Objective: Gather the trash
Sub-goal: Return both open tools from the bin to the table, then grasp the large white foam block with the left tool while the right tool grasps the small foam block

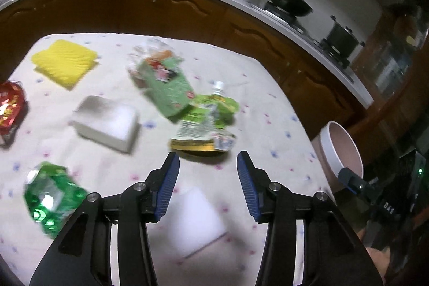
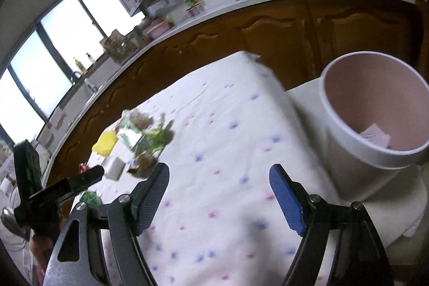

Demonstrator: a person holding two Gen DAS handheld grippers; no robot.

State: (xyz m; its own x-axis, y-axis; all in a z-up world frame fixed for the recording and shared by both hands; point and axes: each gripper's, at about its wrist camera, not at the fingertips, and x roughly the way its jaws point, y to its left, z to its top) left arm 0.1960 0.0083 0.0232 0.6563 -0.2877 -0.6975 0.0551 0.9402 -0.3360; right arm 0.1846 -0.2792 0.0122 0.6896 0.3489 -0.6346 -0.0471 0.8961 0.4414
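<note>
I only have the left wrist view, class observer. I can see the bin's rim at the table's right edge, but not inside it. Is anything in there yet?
Observer: Yes. The right wrist view looks into the bin, and a small pale scrap of paper lies near the bottom.
Operator: Is the right gripper carrying anything?
Observer: No. The right gripper is open, with only tablecloth between its fingers.
Operator: What does the bin stand on?
Observer: Not on the tablecloth. It sits on a separate white surface just beside the table's edge; I cannot tell what that surface is.
</note>
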